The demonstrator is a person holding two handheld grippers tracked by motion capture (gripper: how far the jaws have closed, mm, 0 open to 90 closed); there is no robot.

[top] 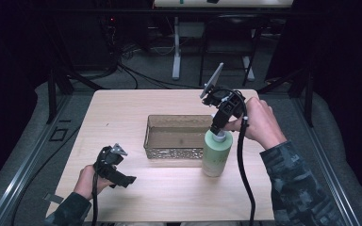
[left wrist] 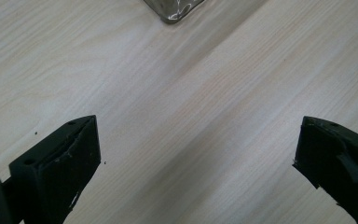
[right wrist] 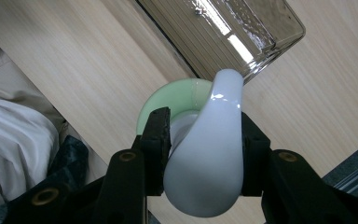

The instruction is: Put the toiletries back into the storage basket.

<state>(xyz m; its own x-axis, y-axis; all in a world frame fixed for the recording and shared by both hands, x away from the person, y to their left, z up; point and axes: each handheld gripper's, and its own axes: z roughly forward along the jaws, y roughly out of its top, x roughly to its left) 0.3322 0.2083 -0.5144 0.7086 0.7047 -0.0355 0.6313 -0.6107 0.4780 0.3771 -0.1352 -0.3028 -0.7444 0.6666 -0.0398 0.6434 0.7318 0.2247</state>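
Pale wood desk in dark room; clear tray mid-desk. Right claw clamped on green bottle pump beside tray; left claw released.

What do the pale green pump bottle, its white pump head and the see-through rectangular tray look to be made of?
Pale green pump bottle: probably matte, opaque plastic with a smooth, even wall. White pump head: glossy moulded plastic with a sharp highlight. See-through rectangular tray: clear, smoke-tinted glass or acrylic with a ribbed floor and bright glints; which of the two is unclear.
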